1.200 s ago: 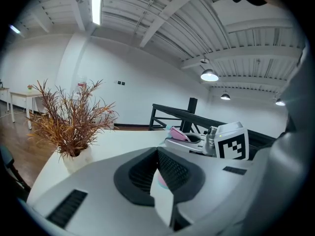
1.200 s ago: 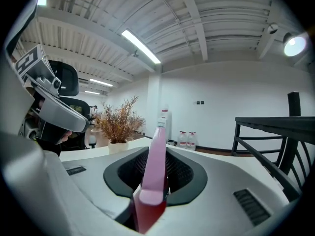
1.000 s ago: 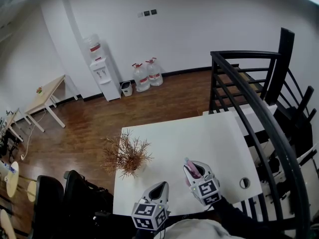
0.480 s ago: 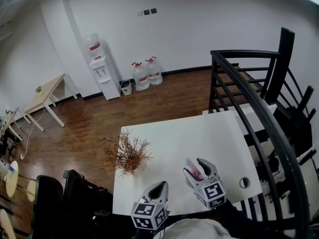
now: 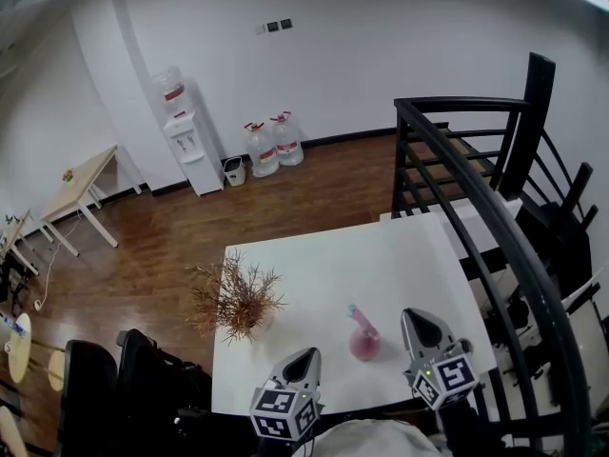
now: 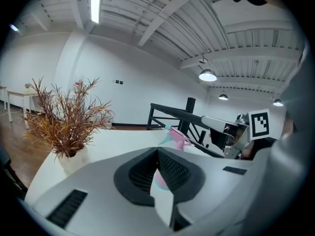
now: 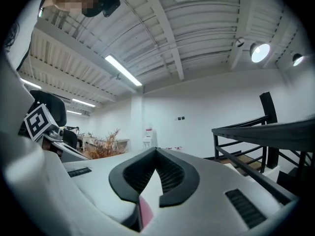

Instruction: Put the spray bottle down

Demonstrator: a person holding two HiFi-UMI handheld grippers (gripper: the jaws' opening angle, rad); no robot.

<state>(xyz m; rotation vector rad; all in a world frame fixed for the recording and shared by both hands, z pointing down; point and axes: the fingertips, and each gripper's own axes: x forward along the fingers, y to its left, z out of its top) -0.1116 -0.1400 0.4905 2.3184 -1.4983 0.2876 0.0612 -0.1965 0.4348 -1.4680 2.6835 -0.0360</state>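
Note:
The pink spray bottle [image 5: 363,337] stands upright on the white table [image 5: 314,260], free of both grippers. My right gripper [image 5: 420,317] hangs to the right of it, a short way off, jaws shut and empty; in the right gripper view its fingertips [image 7: 156,152] meet with nothing between them. My left gripper [image 5: 304,356] sits near the table's front edge, left of the bottle, also shut and empty. In the left gripper view the bottle [image 6: 175,137] shows just beyond the closed jaws, with the right gripper [image 6: 224,125] past it.
A dried plant [image 5: 233,298] in a small pot stands on the table's left side. A black stair railing [image 5: 457,160] runs along the table's right and far right. Black chairs [image 5: 143,374] stand left of the table on the wooden floor.
The right gripper opened off the spray bottle, drew away to the right and up, and closed again. The bottle now stands alone on the table. The left gripper stayed put.

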